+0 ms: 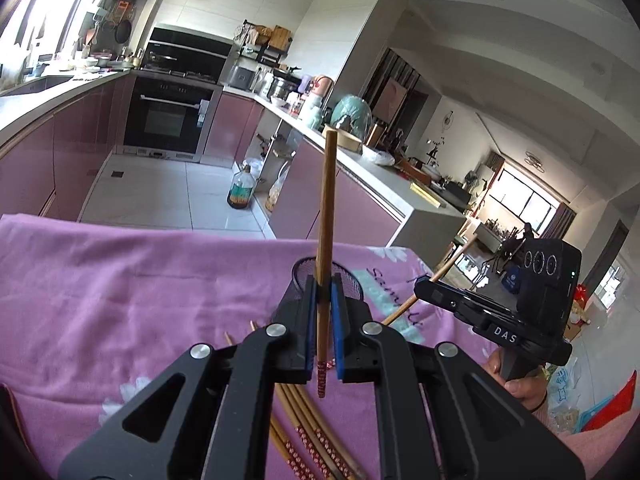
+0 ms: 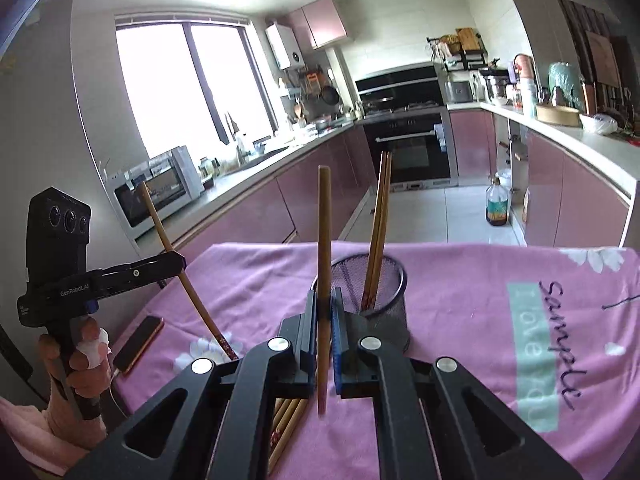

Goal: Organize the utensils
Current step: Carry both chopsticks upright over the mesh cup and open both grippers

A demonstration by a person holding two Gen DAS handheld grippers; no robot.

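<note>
Kitchen table under a pink cloth printed with "sample" in script across a teal band of pale, partly legible letters. The right gripper's body reads "DAS" in the left wrist view; the left gripper's body reads "GenRobot.AI" in the right wrist view.

Left gripper: jaws pinched on one upright chopstick, its patterned end hanging below the pads. Right gripper: jaws likewise pressed on a second chopstick, held upright.

A black mesh cup stands on the cloth just beyond both grippers, well inside the far edge, with bare cloth on either side. More chopsticks lie loose on the cloth beneath the grippers.

Shown only in the right wrist view: two chopsticks already leaning in the cup, a phone near the cloth's left edge, and the left hand with a white wrap on one finger. Shown only in the left wrist view: the living room beyond the counter end.
</note>
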